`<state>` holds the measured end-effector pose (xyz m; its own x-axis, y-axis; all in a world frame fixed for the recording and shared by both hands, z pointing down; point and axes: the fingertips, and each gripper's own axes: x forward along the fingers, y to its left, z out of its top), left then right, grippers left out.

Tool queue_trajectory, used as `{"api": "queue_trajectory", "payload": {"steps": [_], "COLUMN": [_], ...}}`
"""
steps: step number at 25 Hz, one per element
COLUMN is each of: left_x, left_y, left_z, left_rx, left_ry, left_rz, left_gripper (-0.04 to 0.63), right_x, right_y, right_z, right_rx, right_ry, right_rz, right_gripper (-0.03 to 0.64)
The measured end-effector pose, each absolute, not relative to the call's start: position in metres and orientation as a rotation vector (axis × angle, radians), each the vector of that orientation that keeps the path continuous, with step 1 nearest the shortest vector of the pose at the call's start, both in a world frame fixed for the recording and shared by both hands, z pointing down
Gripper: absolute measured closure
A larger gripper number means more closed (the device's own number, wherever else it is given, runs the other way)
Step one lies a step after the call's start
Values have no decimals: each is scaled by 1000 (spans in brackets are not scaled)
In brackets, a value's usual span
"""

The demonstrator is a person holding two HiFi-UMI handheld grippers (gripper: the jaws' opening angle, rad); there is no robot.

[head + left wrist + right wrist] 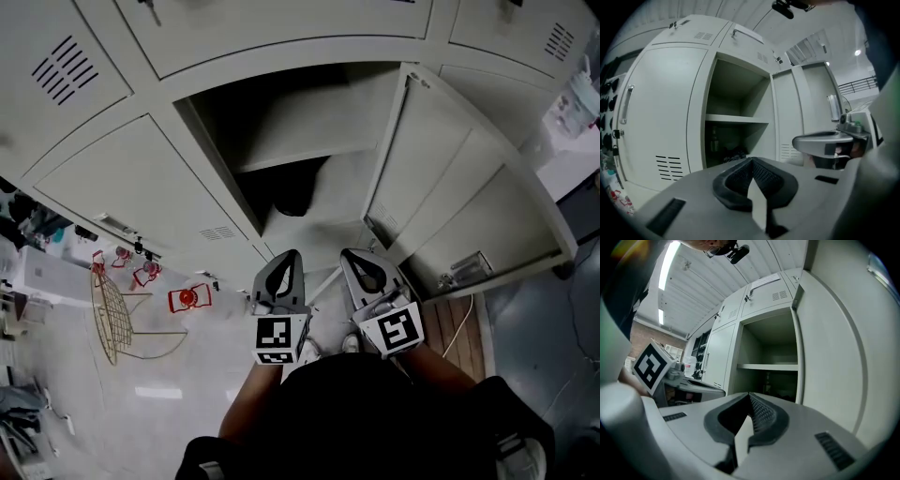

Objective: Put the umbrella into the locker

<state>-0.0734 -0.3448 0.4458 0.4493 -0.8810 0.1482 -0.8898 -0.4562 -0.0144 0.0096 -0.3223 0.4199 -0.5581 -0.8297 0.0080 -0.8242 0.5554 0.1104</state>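
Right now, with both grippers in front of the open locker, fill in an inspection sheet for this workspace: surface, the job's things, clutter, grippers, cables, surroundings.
Surface: pale floor, with a wooden strip at the right.
Job's things: locker open, its door swung to the right; a dark bundle, probably the umbrella, lies below the shelf.
Clutter: wire frame and red items on the floor at the left.
Grippers: left gripper and right gripper both shut and empty, side by side before the locker.
Cables: one pale cable over the wooden strip.
Surroundings: closed lockers beside and above.
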Motion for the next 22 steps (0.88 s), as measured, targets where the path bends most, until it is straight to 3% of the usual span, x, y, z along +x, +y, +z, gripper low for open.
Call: {"api": "queue_trajectory", "payload": {"steps": [22], "left_x": [-76], "left_y": [-324], "left_z": [424], "left_rx": [2678], "left_ry": [-1583], "left_rz": [113], "left_gripper": [600], "right_x": [-2], "right_y": [-324], "right_z": [414], "right_rx": [1467], "right_ry": [-2735], "right_rz": [-174], "right_gripper": [618]}}
